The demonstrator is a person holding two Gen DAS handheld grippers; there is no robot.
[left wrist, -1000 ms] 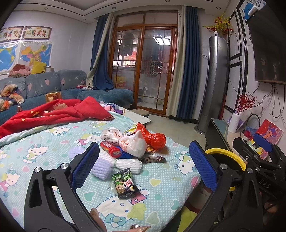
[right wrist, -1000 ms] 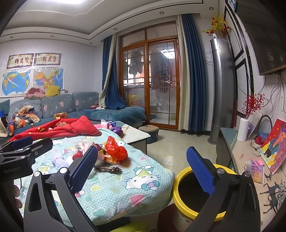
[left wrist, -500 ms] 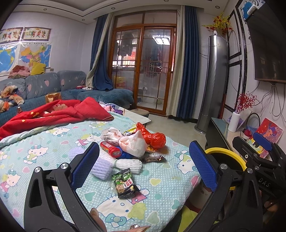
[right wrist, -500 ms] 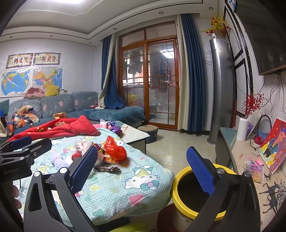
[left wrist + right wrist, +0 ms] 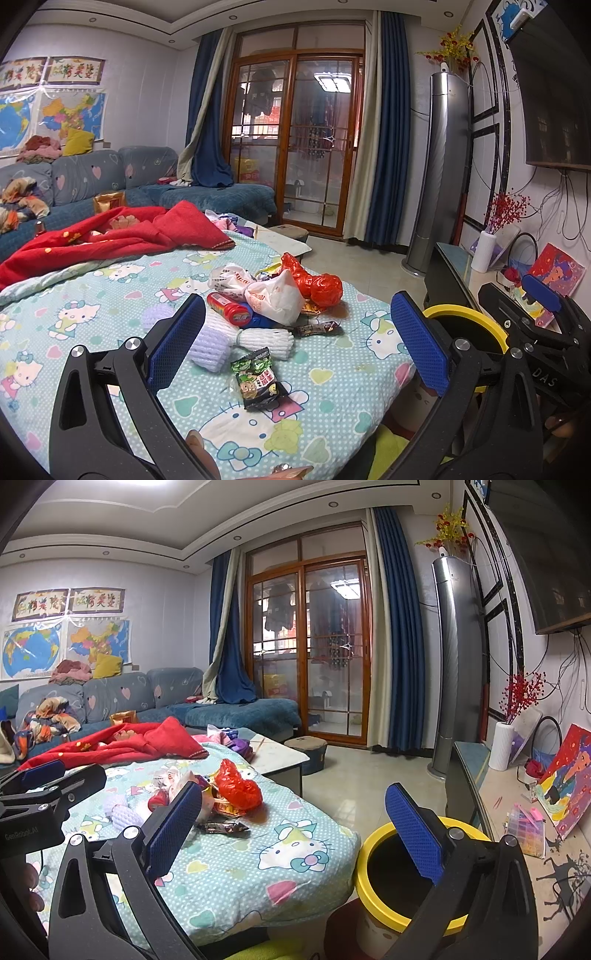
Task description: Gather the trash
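On the table covered with a light-blue cartoon-cat print cloth, trash sits in a loose pile near the far right edge: crumpled red plastic bag, white plastic bag touching it on the left, red cylindrical can lying on its side just left of that, white foam net sleeve nearer, dark candy wrapper right of the sleeve. Black-and-green snack packet lies apart, nearest the camera. Left hand-held gripper hovers over the near table, blue-padded jaws spread wide, nothing between them. Right hand-held gripper also wide apart and empty, held near the table's right edge, above the yellow-rimmed round bin standing on the floor just right of the table. Red blanket bunched at far left of table.
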